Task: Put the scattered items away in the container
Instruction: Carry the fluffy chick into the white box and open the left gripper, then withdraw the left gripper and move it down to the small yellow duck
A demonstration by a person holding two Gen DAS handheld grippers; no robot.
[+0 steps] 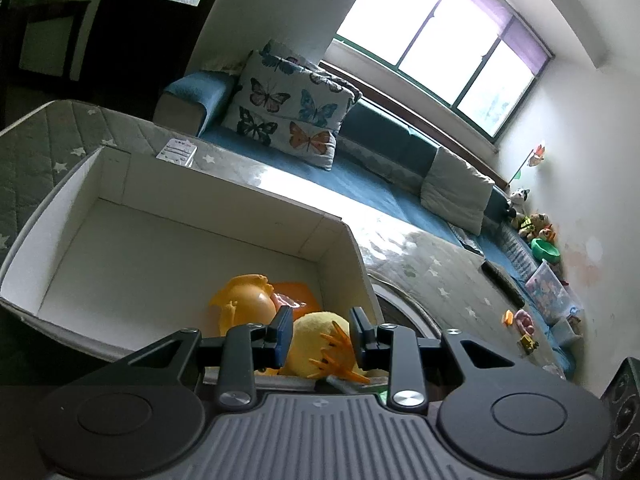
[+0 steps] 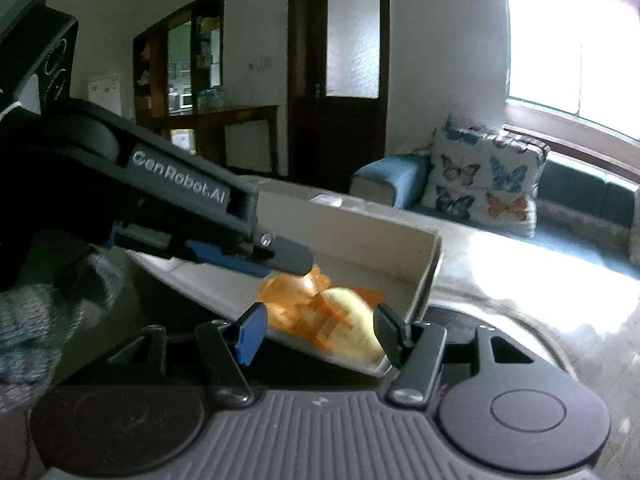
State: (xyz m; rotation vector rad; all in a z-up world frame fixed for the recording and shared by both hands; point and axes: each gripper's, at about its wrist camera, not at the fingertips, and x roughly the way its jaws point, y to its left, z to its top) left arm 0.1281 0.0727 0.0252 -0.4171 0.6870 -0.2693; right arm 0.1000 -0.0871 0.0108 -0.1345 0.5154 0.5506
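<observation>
A white box (image 1: 120, 240) sits on a grey star-patterned mat (image 1: 440, 276). Inside the box, at its near end, lies a yellow plush duck (image 1: 316, 340) with orange feet, touching an orange plastic toy (image 1: 244, 300) just behind it. The left gripper (image 1: 322, 340) hovers over the near end of the box, its fingers (image 1: 282, 332) on either side of the duck; whether they press it cannot be told. In the right wrist view, the right gripper (image 2: 320, 332) stands wide, holding nothing, just outside the box's near corner (image 2: 424, 272), with the duck (image 2: 352, 320) between its fingers from this angle. On the mat beyond the box, small toys (image 1: 520, 322) lie scattered. Behind the box is a blue sofa (image 1: 380, 184) with a butterfly cushion (image 1: 288, 108).
</observation>
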